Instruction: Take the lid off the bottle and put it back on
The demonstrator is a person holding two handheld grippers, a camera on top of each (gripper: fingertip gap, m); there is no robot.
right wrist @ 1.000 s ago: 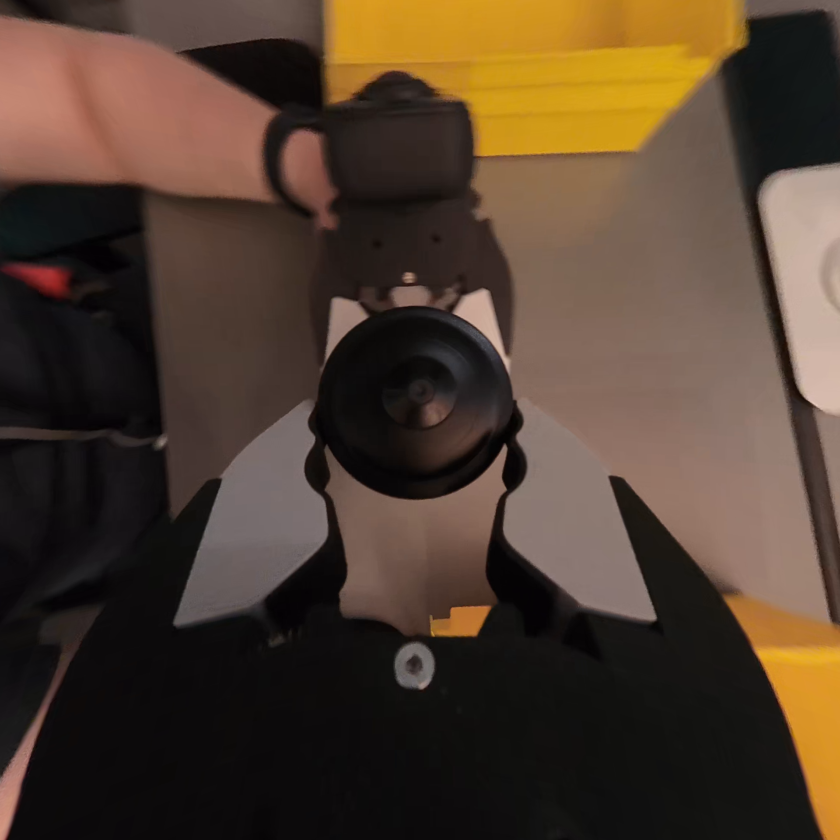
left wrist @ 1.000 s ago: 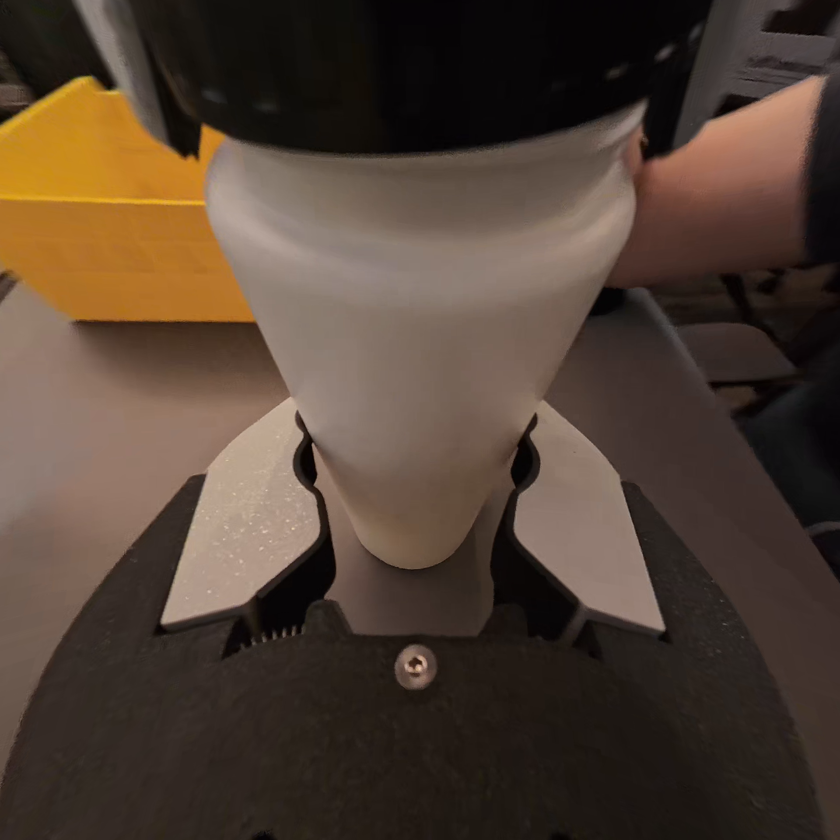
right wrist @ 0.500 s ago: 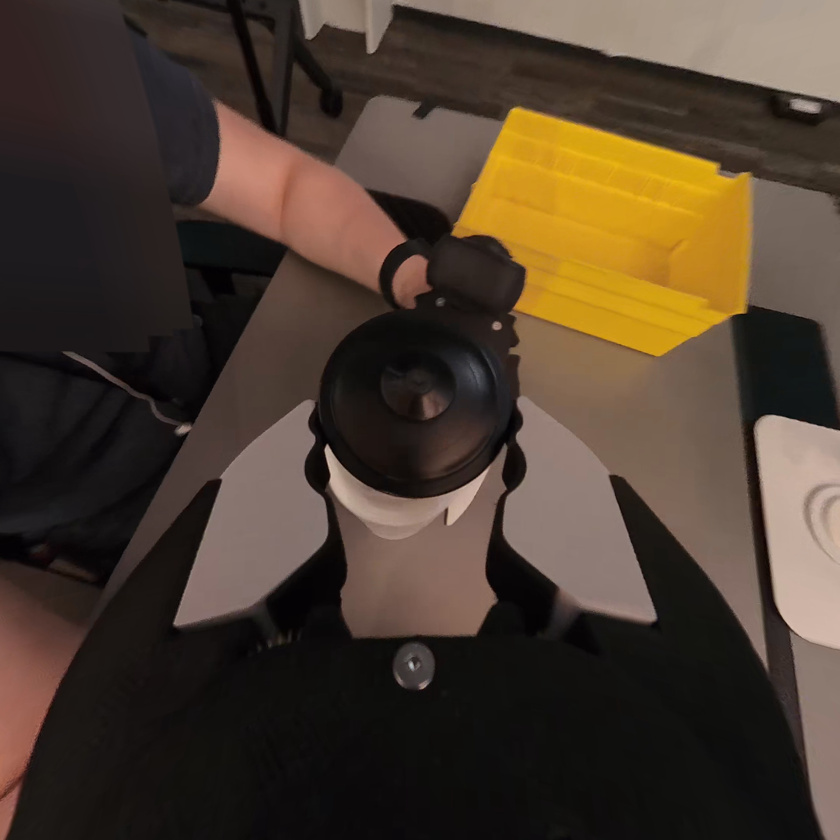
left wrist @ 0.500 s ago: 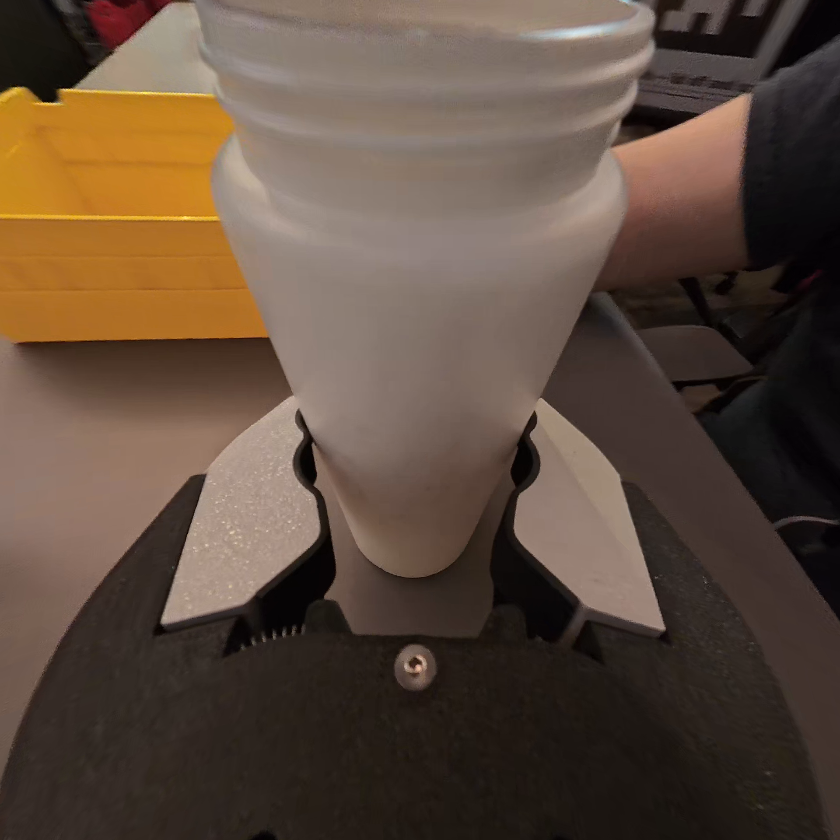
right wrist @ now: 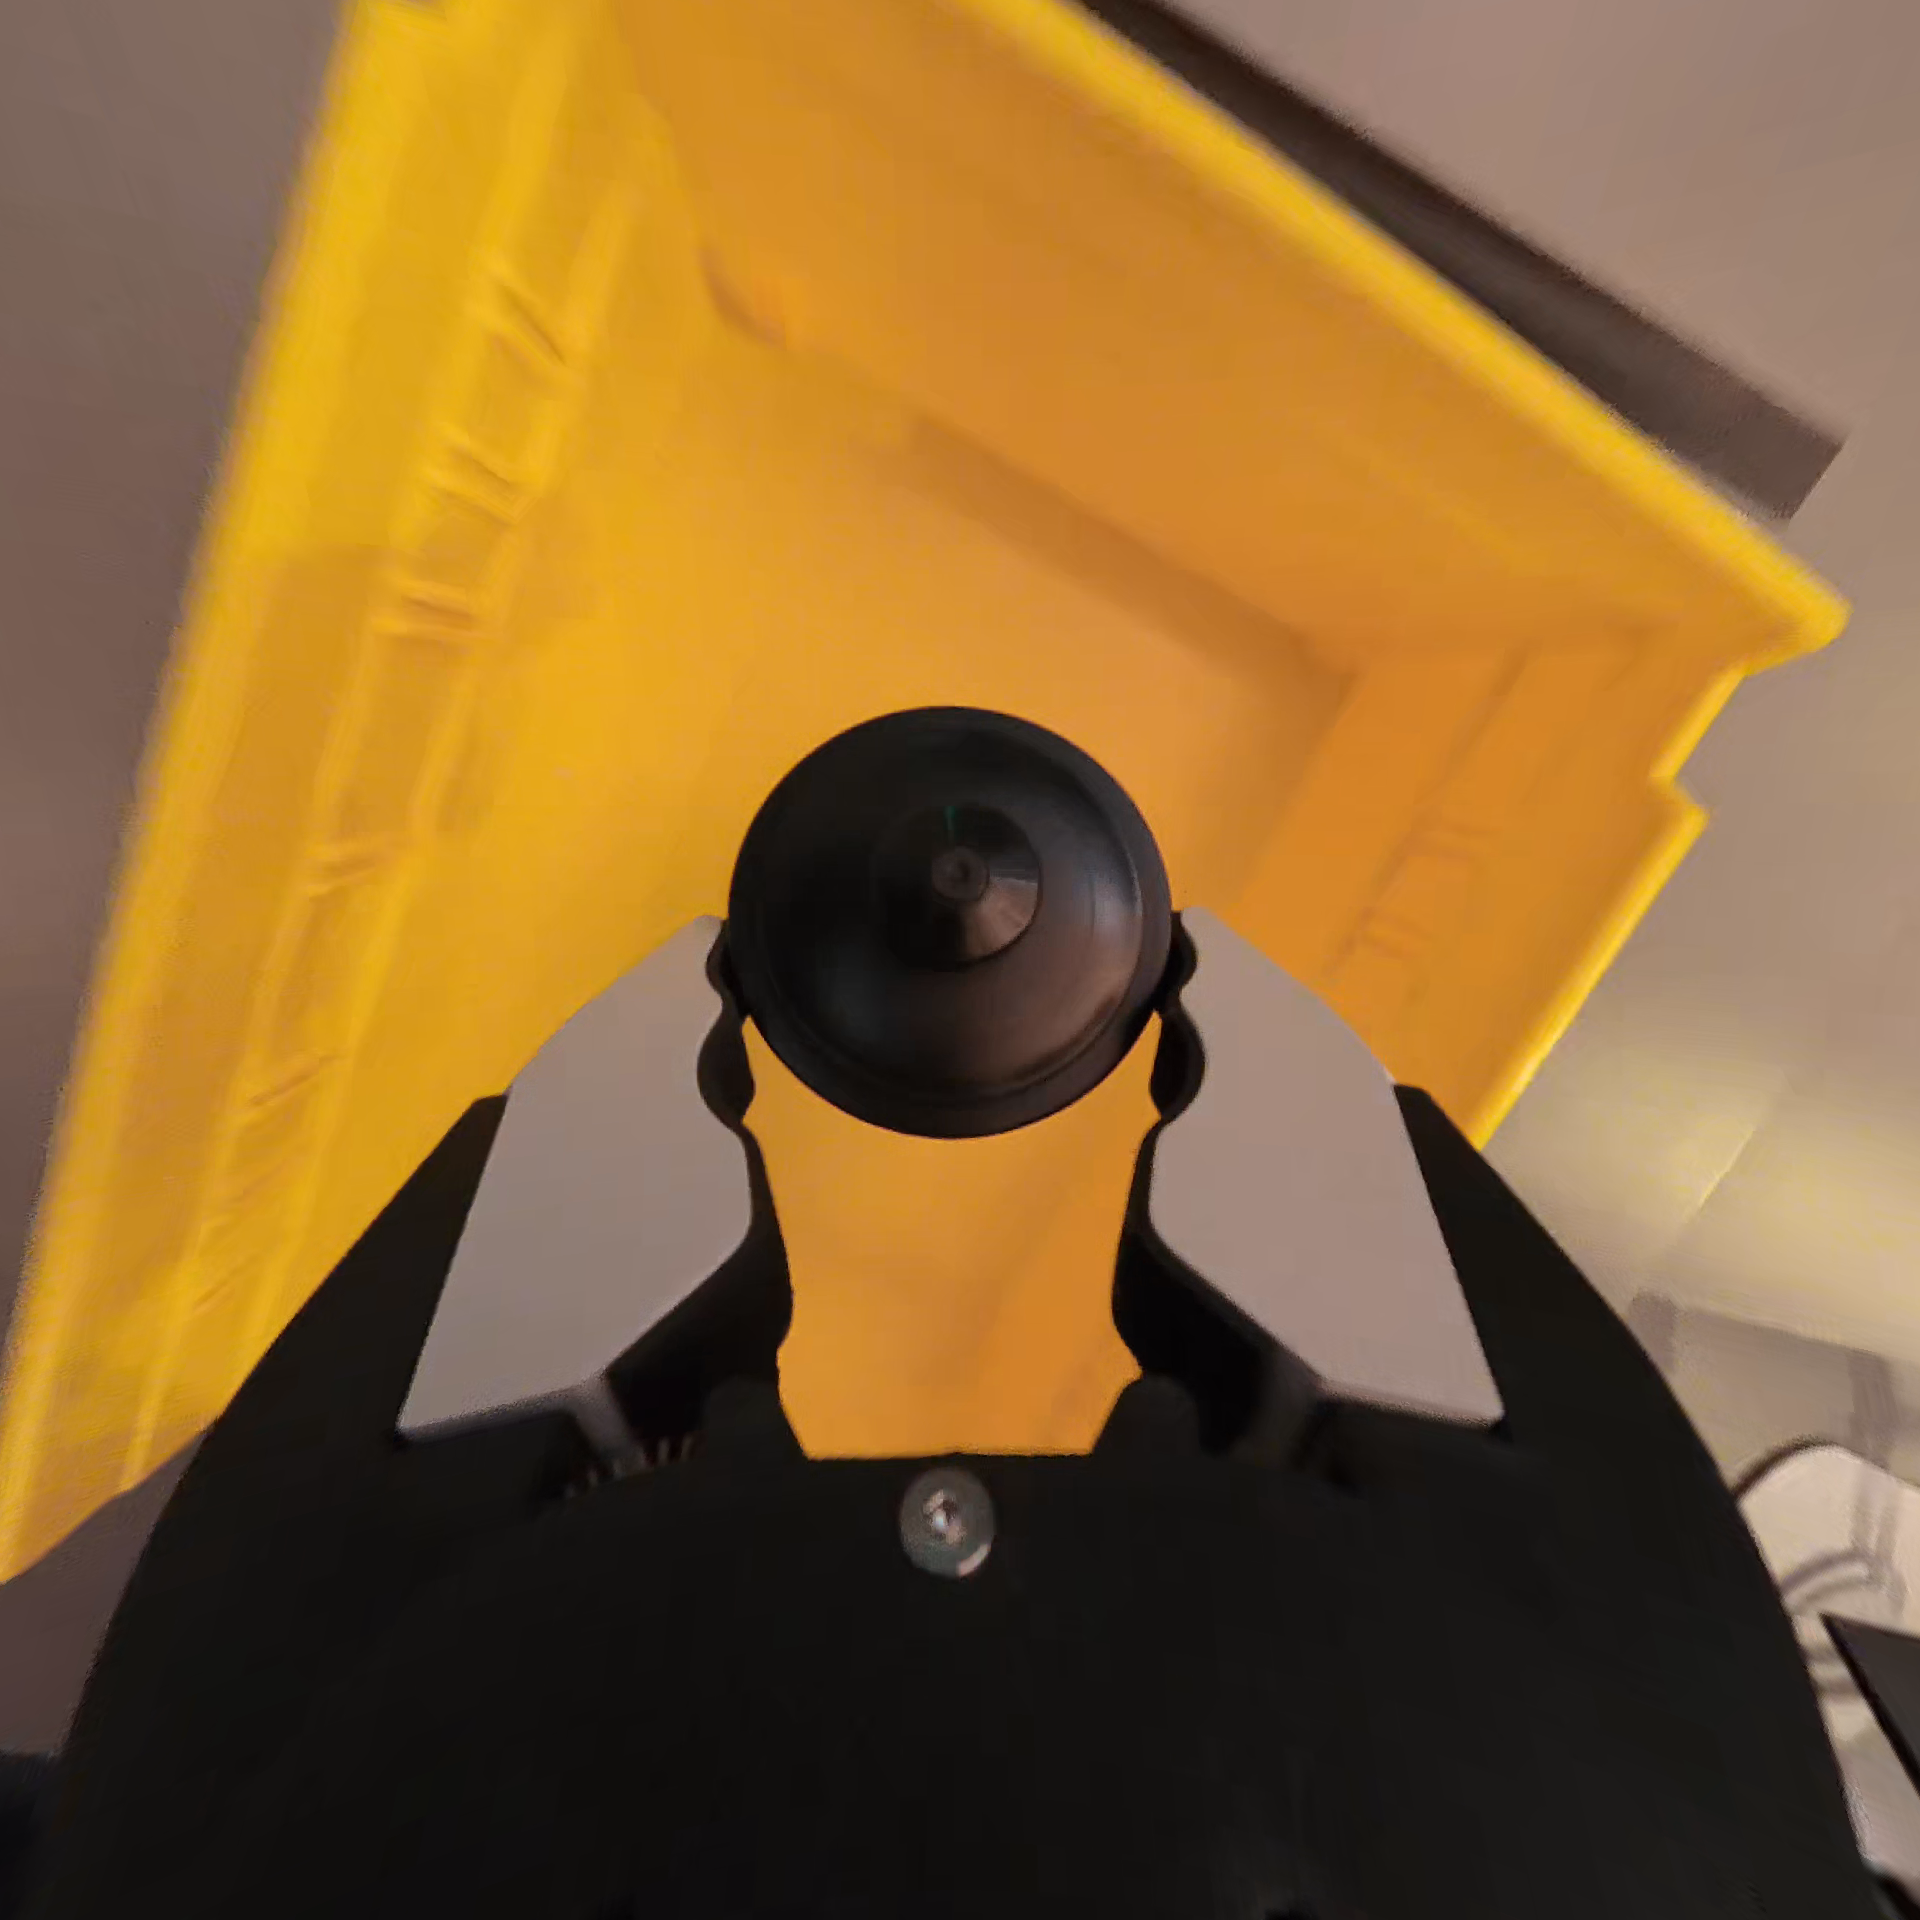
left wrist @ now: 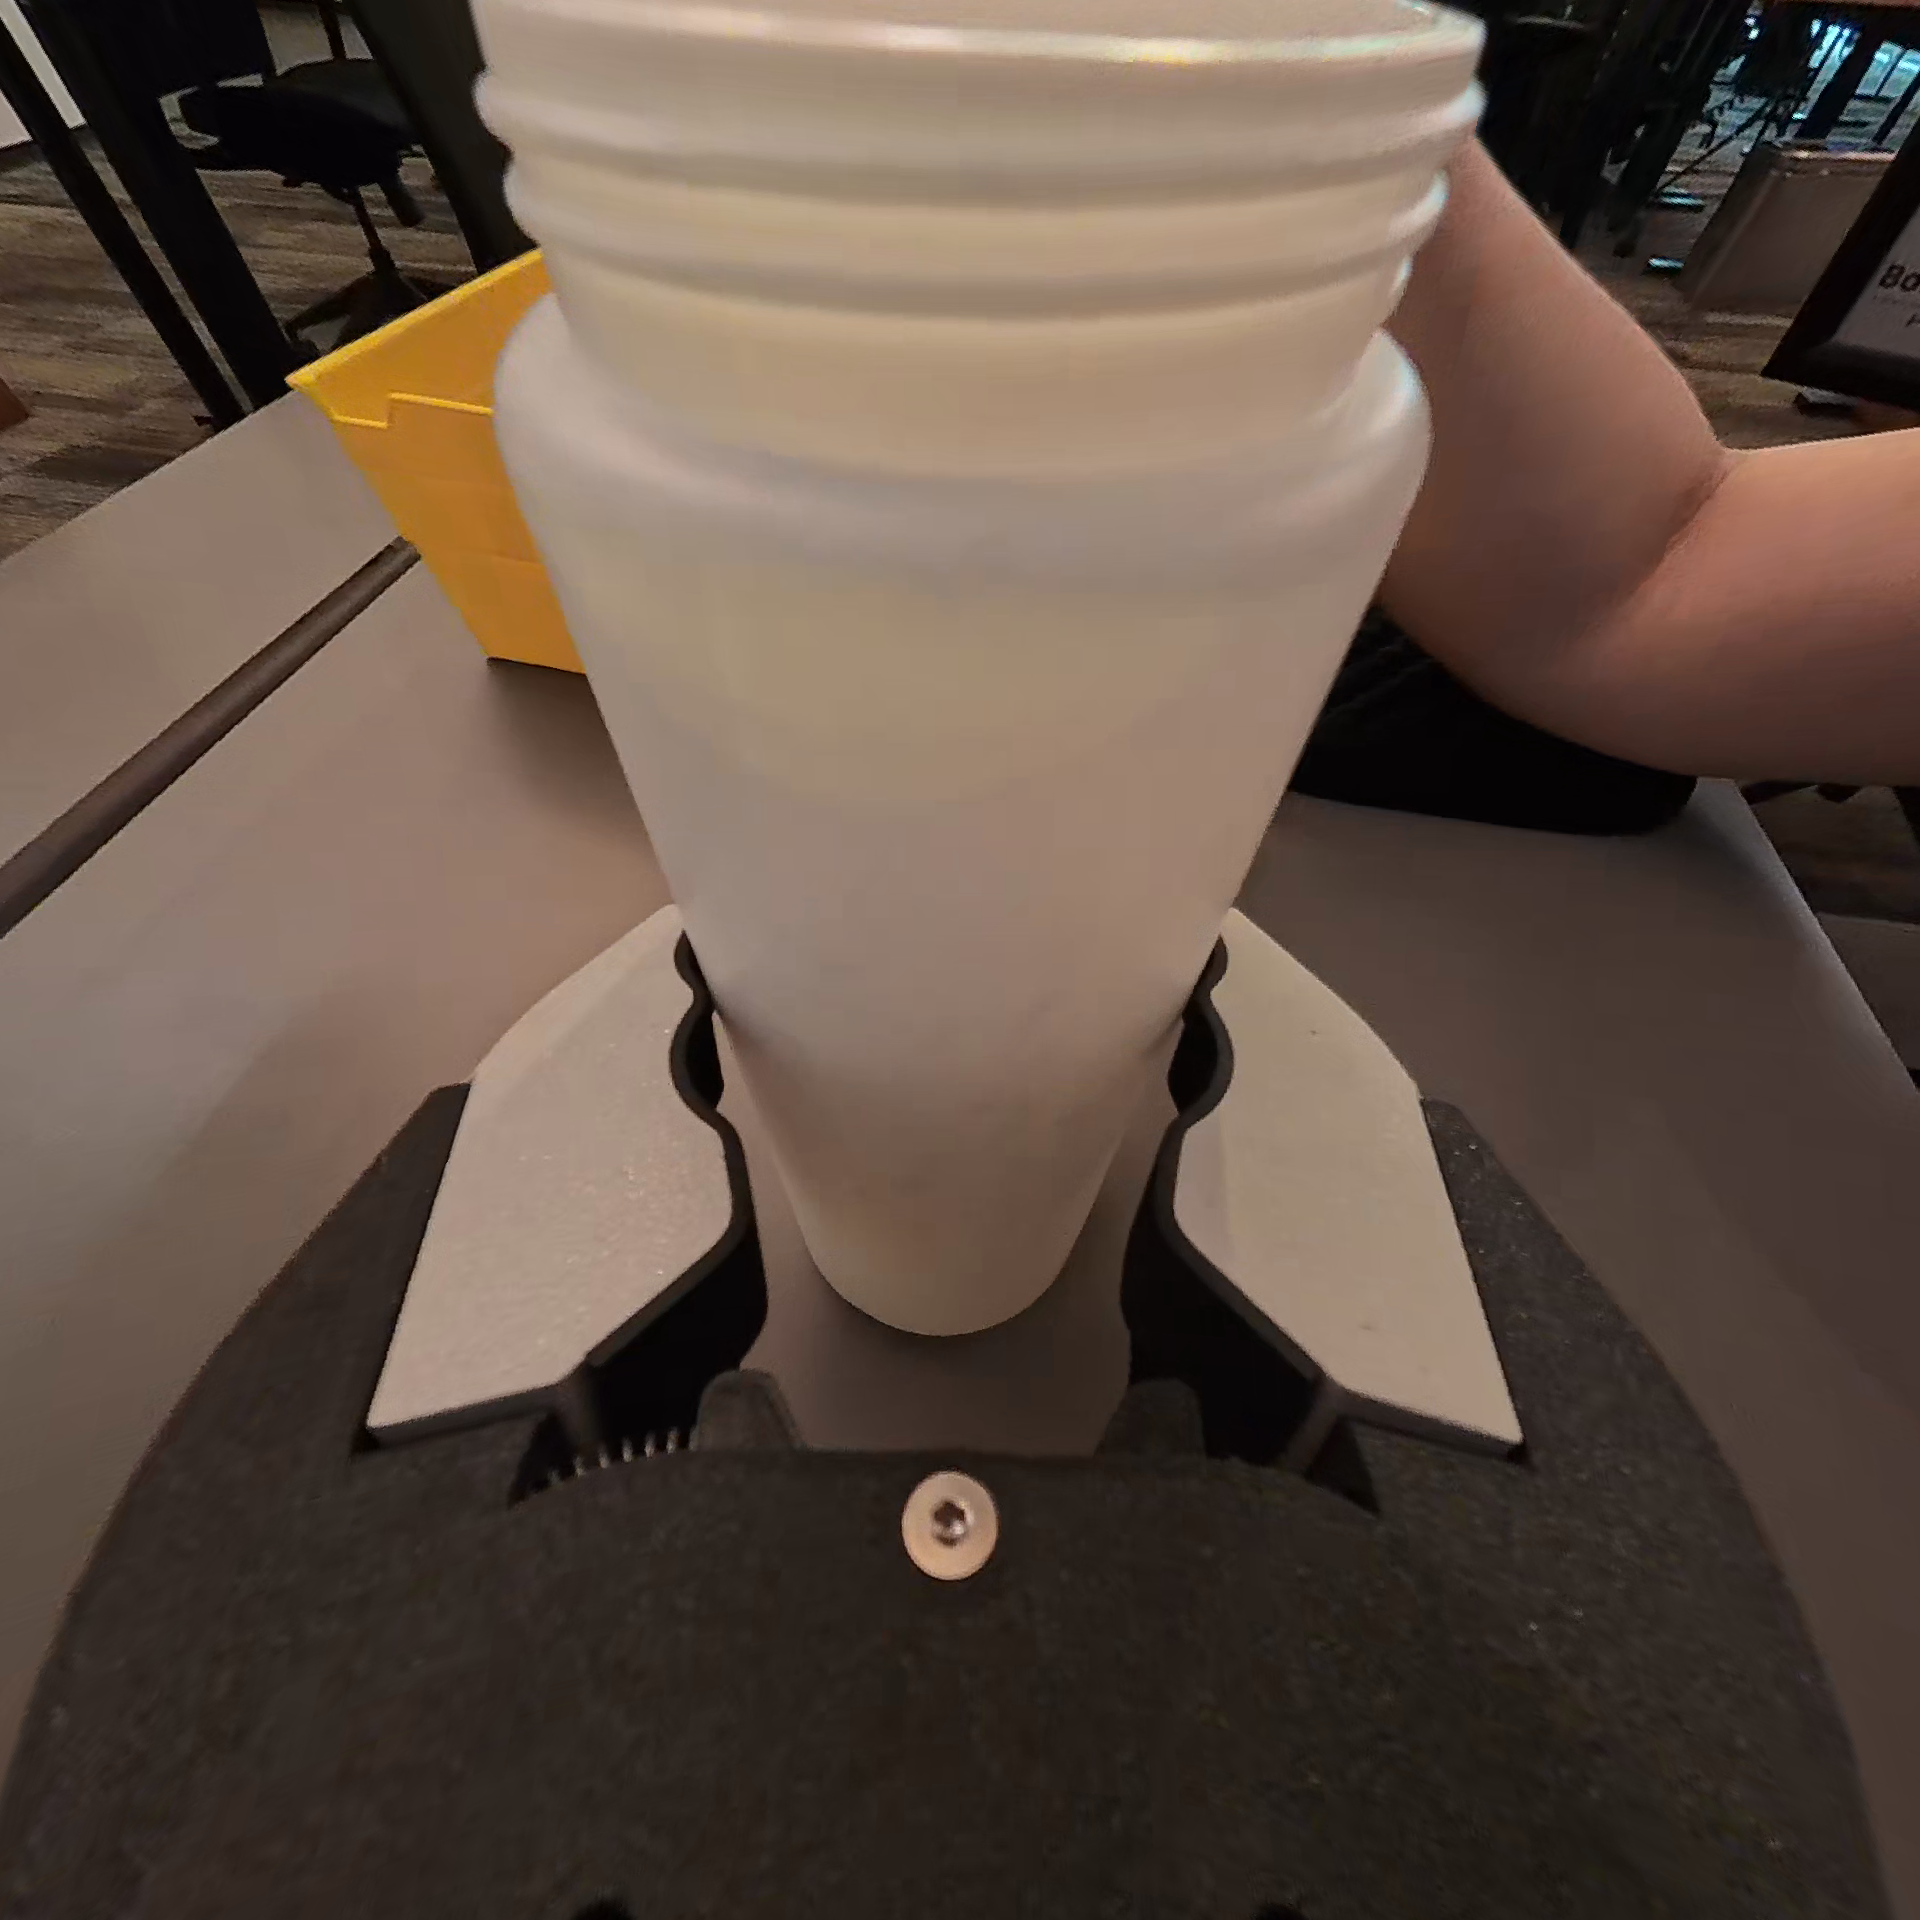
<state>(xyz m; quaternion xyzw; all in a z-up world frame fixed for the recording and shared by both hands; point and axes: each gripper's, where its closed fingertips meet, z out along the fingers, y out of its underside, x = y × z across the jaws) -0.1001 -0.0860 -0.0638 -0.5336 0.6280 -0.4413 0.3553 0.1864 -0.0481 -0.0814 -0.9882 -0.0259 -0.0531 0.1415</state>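
1. Our left tongs (left wrist: 951, 1023) pinch the white bottle (left wrist: 956, 644), standing on the worktop (left wrist: 312, 883), threads now bare.
2. Our right tongs (right wrist: 951, 971) have carried the black lid (right wrist: 951, 925) from the bottle to above the yellow bin (right wrist: 520, 520).
3. Removal is done; refitting comes next.

This looks like an office or meeting room set up as a work bench. A grey table (left wrist: 260, 935) with a dark seam across it carries a yellow plastic bin (left wrist: 447, 488). Behind the bin, on the far side of the table, a black office chair (left wrist: 301, 135) on a wheeled base stands on patterned carpet (left wrist: 62, 343), among dark table legs. Far to the right of the bin, a framed sign (left wrist: 1860, 291) stands on the floor.
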